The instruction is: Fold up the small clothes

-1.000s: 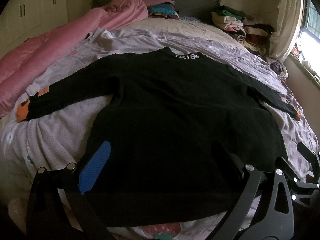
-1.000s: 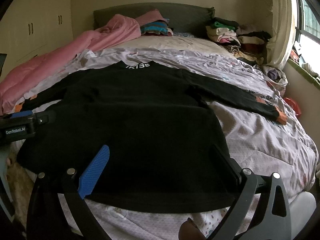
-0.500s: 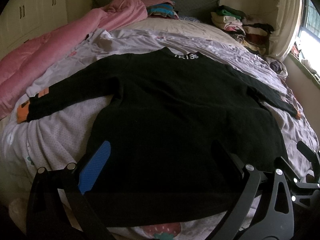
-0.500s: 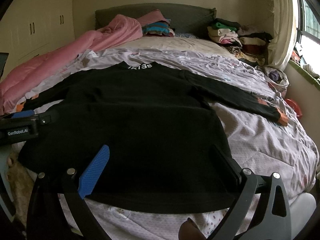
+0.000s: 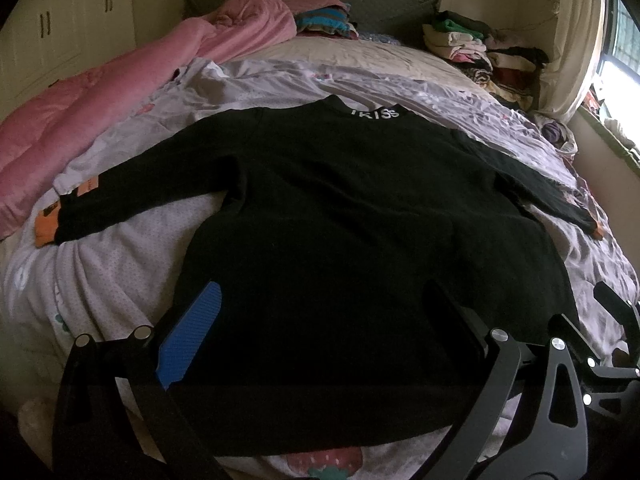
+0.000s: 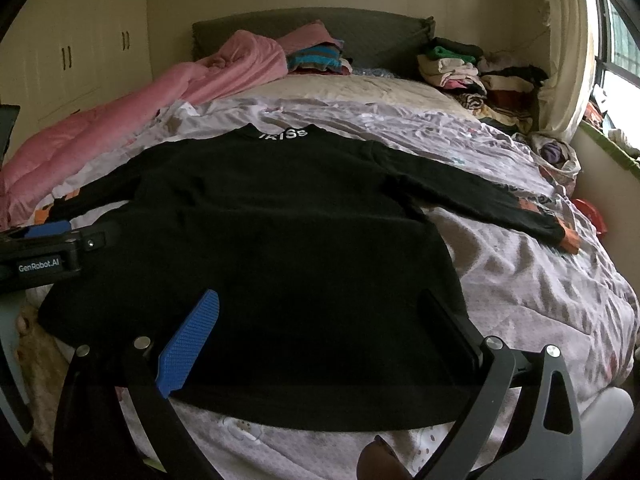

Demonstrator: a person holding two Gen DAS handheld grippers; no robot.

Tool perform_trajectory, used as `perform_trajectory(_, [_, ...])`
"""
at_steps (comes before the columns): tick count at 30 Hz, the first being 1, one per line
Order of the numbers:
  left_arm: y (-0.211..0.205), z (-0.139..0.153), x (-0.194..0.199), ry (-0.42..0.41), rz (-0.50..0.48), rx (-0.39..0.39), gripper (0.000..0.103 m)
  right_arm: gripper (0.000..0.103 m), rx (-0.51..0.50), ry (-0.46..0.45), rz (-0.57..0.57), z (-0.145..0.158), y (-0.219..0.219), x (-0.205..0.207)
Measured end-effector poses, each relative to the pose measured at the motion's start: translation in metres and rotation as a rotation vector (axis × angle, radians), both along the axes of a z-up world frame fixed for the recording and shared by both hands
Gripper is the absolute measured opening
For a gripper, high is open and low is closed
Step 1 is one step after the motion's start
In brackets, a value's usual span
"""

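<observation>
A black long-sleeved top (image 5: 340, 240) (image 6: 272, 248) lies flat on the bed, collar away from me, both sleeves spread out to the sides. White letters mark its collar (image 5: 374, 113). Orange cuffs end the left sleeve (image 5: 48, 224) and the right sleeve (image 6: 568, 236). My left gripper (image 5: 320, 300) hovers open above the hem, nothing between its fingers. My right gripper (image 6: 320, 300) is likewise open over the lower part of the top. The left gripper's body (image 6: 44, 256) shows at the left edge of the right wrist view.
A pink quilt (image 5: 80, 112) runs along the bed's left side. Folded clothes (image 5: 480, 48) are stacked at the back right, and another small stack (image 5: 324, 24) rests by the headboard. A pale patterned sheet (image 6: 540, 300) covers the bed; a wall and window are on the right.
Both views have shifted only slightly; the right wrist view has edged a little higher. The top and both open grippers stay as they were.
</observation>
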State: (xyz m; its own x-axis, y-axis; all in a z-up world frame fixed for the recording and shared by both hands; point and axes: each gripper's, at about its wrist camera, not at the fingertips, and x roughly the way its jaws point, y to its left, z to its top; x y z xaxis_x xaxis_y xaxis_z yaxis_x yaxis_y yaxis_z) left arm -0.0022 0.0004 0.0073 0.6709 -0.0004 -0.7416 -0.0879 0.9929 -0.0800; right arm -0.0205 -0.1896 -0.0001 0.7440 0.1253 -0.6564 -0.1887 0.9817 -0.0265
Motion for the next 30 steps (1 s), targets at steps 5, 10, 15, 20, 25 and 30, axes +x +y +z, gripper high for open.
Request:
perform_trajectory(5, [0.003, 0.005, 0.004, -0.001, 0.0, 0.008, 0.094, 0.099, -0.003, 0.003, 0.004, 0.0, 0.002, 0.006])
perform_trajectory(10, [0.009, 0.009, 0.014, -0.001, 0.006, 0.011, 0.094, 0.099, 0.0, -0.004, 0.006, 0.002, 0.001, 0.015])
perform_trajectory(15, [0.008, 0.013, 0.028, -0.005, 0.01, 0.022, 0.094, 0.099, 0.005, -0.02, 0.009, 0.011, 0.002, 0.03])
perform_trajectory(20, [0.009, 0.017, 0.044, -0.01, 0.016, 0.022, 0.094, 0.099, 0.02, -0.029, 0.002, 0.02, 0.003, 0.047])
perform_trajectory(25, [0.007, 0.02, 0.057, -0.01, 0.018, 0.021, 0.094, 0.099, 0.035, -0.041, -0.008, 0.027, 0.002, 0.062])
perform_trajectory(30, [0.005, 0.023, 0.07, -0.012, 0.015, 0.013, 0.094, 0.099, 0.044, -0.041, -0.014, 0.029, 0.002, 0.076])
